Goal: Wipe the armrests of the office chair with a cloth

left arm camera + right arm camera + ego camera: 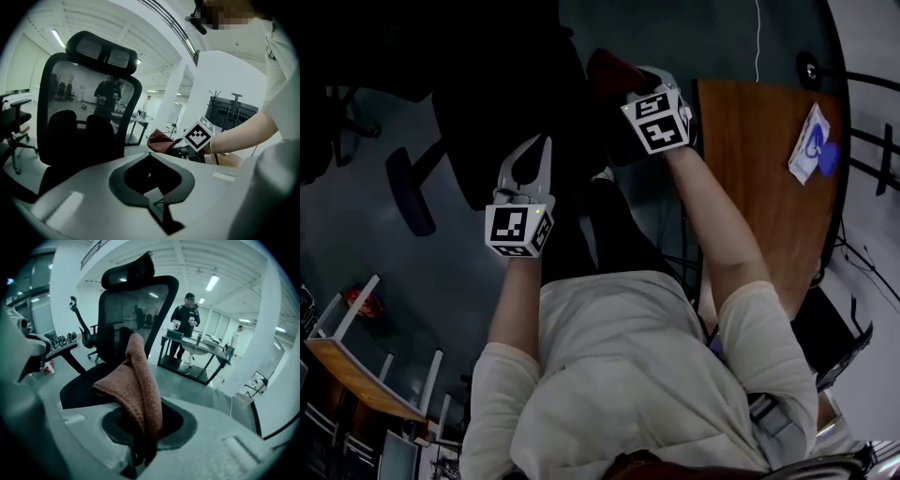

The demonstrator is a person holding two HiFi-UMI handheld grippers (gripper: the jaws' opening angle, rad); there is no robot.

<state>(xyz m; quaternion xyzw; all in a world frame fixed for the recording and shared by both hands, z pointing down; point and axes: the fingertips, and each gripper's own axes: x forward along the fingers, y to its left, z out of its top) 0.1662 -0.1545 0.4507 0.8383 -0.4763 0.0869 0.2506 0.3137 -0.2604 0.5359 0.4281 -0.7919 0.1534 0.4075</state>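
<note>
The black office chair (502, 103) stands ahead of me, its mesh back (89, 93) facing both grippers. One padded armrest (408, 192) sticks out on the left of the head view. My right gripper (628, 84) is shut on a reddish-brown cloth (138, 380), which folds up and out of the jaws and hangs in the air near the chair's seat (82, 385). The cloth (159, 139) also shows in the left gripper view, beside the right gripper's marker cube (200, 134). My left gripper (530, 155) is shut and holds nothing, pointing at the chair back.
A wooden desk (769, 187) lies to the right with a white and blue item (812, 145) on it. Wooden chairs (356, 366) stand at the lower left. Behind the chair is a work table (201, 350) with a person (185, 317) at it, and another chair (14, 126) at the far left.
</note>
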